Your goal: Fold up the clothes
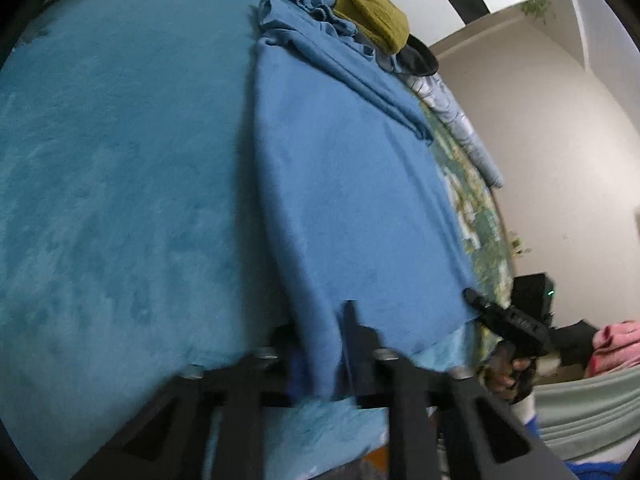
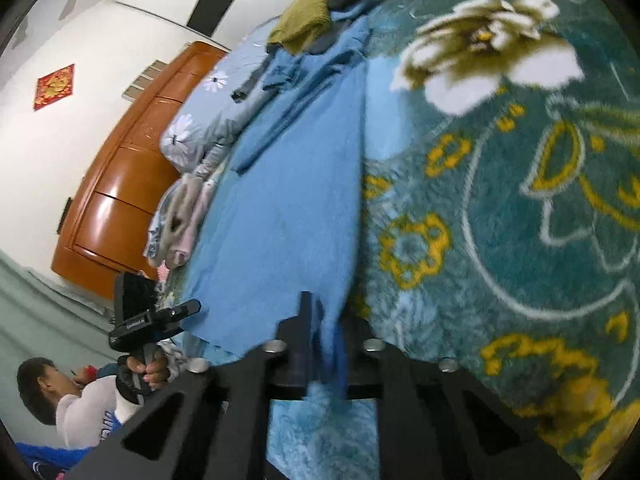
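A blue garment [image 1: 352, 184] lies spread on the bed, on top of a teal plush blanket [image 1: 120, 180], and everything else is best placed from it. At its far end sits a heap of clothes: an olive-green piece [image 1: 368, 16] with a dark one [image 1: 420, 58] beside it, and crumpled blue fabric just below them. Nothing lies on the garment's flat middle. Its long axis runs from the near bed edge away toward that heap, with a narrower folded strip, perhaps a sleeve, laid slantwise across its far half.

At the garment's near hem both claws are clenched on cloth. The left claw [image 1: 334, 344] has the hem bunched between its fingers at one near corner; the right claw [image 2: 320, 340] pinches the other near corner the same way. Each camera catches the opposite tool: the right claw [image 1: 474, 298] shows beyond the garment's edge with a hand [image 1: 508, 376] on its handle.

Only the right wrist view shows the flowered pattern of the blanket [image 2: 500, 200] beyond the garment's one side, and on the other side a floral pillow [image 2: 200, 128], pinkish folded pieces [image 2: 180, 232], an orange wooden cabinet [image 2: 128, 184], a red wall ornament [image 2: 54, 86] and a seated person [image 2: 64, 400]. Only the left wrist view shows a pale grey-blue bedding roll [image 1: 464, 128] past the garment's far side.
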The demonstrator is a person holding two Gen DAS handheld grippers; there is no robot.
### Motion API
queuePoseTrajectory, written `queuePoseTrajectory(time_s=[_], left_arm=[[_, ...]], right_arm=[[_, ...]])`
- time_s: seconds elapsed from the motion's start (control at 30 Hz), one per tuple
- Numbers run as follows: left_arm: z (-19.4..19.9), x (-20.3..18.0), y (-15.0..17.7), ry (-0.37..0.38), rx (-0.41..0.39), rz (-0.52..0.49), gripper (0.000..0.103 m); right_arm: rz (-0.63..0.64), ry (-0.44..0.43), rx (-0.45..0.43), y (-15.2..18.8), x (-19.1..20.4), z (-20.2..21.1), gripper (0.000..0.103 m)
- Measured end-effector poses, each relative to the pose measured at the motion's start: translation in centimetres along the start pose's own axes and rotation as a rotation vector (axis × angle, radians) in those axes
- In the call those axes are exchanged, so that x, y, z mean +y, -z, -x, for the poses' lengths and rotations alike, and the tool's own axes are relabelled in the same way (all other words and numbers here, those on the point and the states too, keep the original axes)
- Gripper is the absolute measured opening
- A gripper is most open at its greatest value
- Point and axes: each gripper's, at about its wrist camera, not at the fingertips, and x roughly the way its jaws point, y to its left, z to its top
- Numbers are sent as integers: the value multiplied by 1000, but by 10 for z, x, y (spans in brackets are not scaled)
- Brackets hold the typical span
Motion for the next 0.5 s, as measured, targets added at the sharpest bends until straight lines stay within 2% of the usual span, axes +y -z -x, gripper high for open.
queuePoseTrajectory(time_s=[0.2,0.3,0.4,0.5], left_arm=[[18,0,8,36,-71,-10,4],[33,-2,19,46,-92,-25,4],[55,-3,33,89,-126,-13,4],[79,-10,30,155,-179,-22,4]], right_arm=[[1,-75,-49,-1,10,16,3],[20,-68,-41,6,20,19,2],[-3,-139,-52,22,27,28,2],[36,-214,-105,24,47,49,2]])
